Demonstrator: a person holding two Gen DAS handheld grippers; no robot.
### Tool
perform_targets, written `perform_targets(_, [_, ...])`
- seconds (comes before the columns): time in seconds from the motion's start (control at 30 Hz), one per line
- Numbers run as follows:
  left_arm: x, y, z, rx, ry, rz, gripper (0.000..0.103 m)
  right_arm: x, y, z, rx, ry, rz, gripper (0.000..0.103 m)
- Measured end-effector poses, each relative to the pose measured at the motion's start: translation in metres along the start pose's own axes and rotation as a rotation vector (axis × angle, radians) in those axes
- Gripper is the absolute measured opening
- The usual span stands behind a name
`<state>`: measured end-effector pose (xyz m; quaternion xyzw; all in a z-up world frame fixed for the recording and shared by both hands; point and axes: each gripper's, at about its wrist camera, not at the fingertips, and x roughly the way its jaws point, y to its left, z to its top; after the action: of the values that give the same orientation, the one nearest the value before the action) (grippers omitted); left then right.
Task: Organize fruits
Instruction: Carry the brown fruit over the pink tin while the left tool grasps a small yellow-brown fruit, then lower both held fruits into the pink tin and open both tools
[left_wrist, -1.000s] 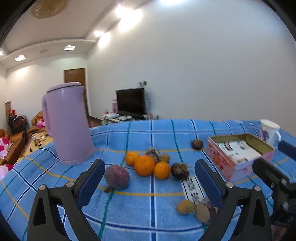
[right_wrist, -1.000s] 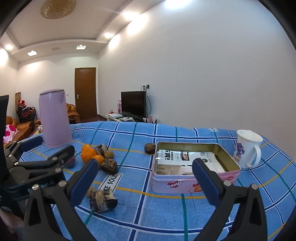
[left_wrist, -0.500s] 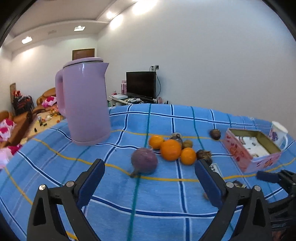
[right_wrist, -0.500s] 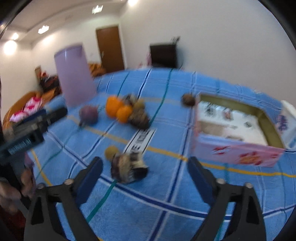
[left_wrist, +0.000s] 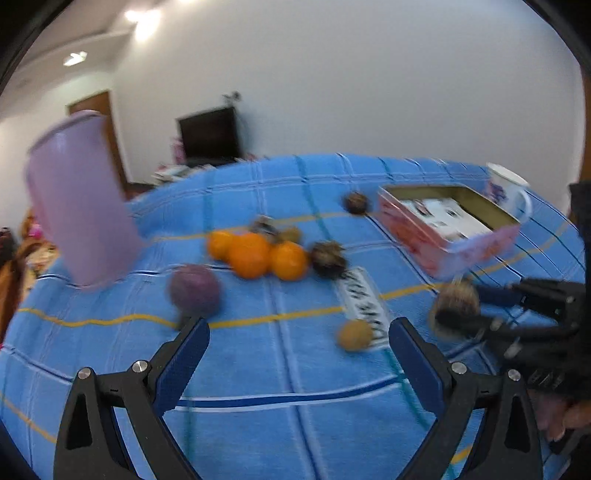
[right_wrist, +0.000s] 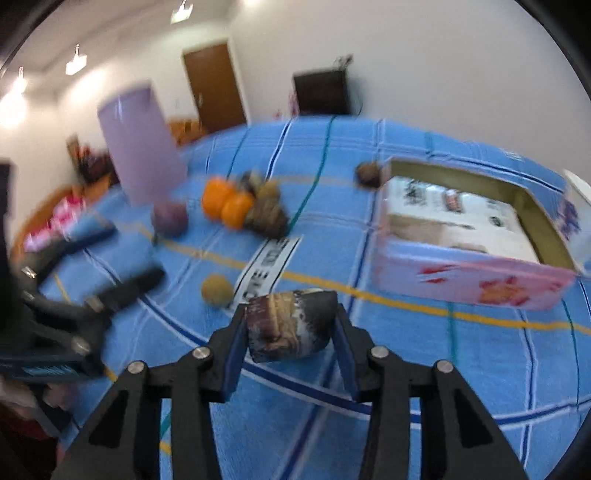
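My right gripper (right_wrist: 290, 338) is shut on a dark brown, wrinkled fruit (right_wrist: 290, 326); it shows in the left wrist view (left_wrist: 456, 301) at the right. A small yellow-brown fruit (right_wrist: 217, 290) (left_wrist: 354, 335) lies just left of it. Three oranges (left_wrist: 255, 253) (right_wrist: 227, 205), a purple round fruit (left_wrist: 194, 290) (right_wrist: 170, 218) and dark spiky fruits (left_wrist: 328, 254) cluster mid-table. One dark fruit (left_wrist: 355, 202) lies by the pink tin (left_wrist: 448, 229) (right_wrist: 469, 243). My left gripper (left_wrist: 297, 356) is open and empty above the blue cloth.
A lilac jug (left_wrist: 79, 199) (right_wrist: 142, 144) stands at the left. A white mug (left_wrist: 508, 190) stands behind the tin, which holds printed packets. A white label strip (left_wrist: 362, 299) lies on the blue checked cloth (left_wrist: 280, 376).
My right gripper has moved down onto the dark wrinkled fruit and closed on it. My left gripper has swung to the right, so the jug has shifted left in its view.
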<state>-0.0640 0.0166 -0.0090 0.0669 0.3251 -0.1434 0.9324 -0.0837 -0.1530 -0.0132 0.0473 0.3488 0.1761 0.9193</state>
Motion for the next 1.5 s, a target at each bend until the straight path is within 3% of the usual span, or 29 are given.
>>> perform_targets(0.13, [0.024, -0.016, 0.004, 0.02, 0.09, -0.014, 0.099, -0.025, -0.026, -0.004, 0.104, -0.105, 0.0, 0.046])
perform_targets(0.3, [0.053, -0.03, -0.001, 0.061, 0.208, 0.046, 0.097, -0.025, -0.048, -0.004, 0.205, -0.105, 0.043, 0.046])
perform_targets(0.37, [0.054, -0.029, 0.0, 0.055, 0.201, 0.043, 0.077, -0.024, -0.046, -0.003, 0.209, -0.093, 0.05, 0.046])
perform_targets(0.5, [0.056, -0.018, -0.001, -0.008, 0.21, -0.038, 0.059, -0.025, -0.042, -0.001, 0.194, -0.088, 0.047, 0.046])
perform_targets(0.6, [0.054, -0.019, -0.001, -0.008, 0.198, -0.04, 0.029, -0.022, -0.044, -0.003, 0.194, -0.087, 0.04, 0.046])
perform_targets(0.77, [0.051, -0.022, 0.003, -0.01, 0.183, -0.059, 0.029, -0.026, -0.044, -0.004, 0.186, -0.109, 0.009, 0.046])
perform_targets(0.97, [0.028, -0.033, 0.034, -0.011, 0.025, -0.134, 0.029, -0.054, -0.055, 0.016, 0.157, -0.208, -0.085, 0.046])
perform_targets(1.13, [0.023, -0.064, 0.071, 0.019, -0.083, -0.176, 0.029, -0.06, -0.089, 0.046, 0.155, -0.253, -0.257, 0.047])
perform_targets(1.27, [0.04, -0.103, 0.094, 0.04, -0.104, -0.229, 0.029, -0.038, -0.124, 0.059, 0.196, -0.22, -0.343, 0.047])
perform_targets(1.5, [0.083, -0.146, 0.106, 0.057, -0.051, -0.272, 0.029, -0.016, -0.154, 0.063, 0.236, -0.17, -0.363, 0.047])
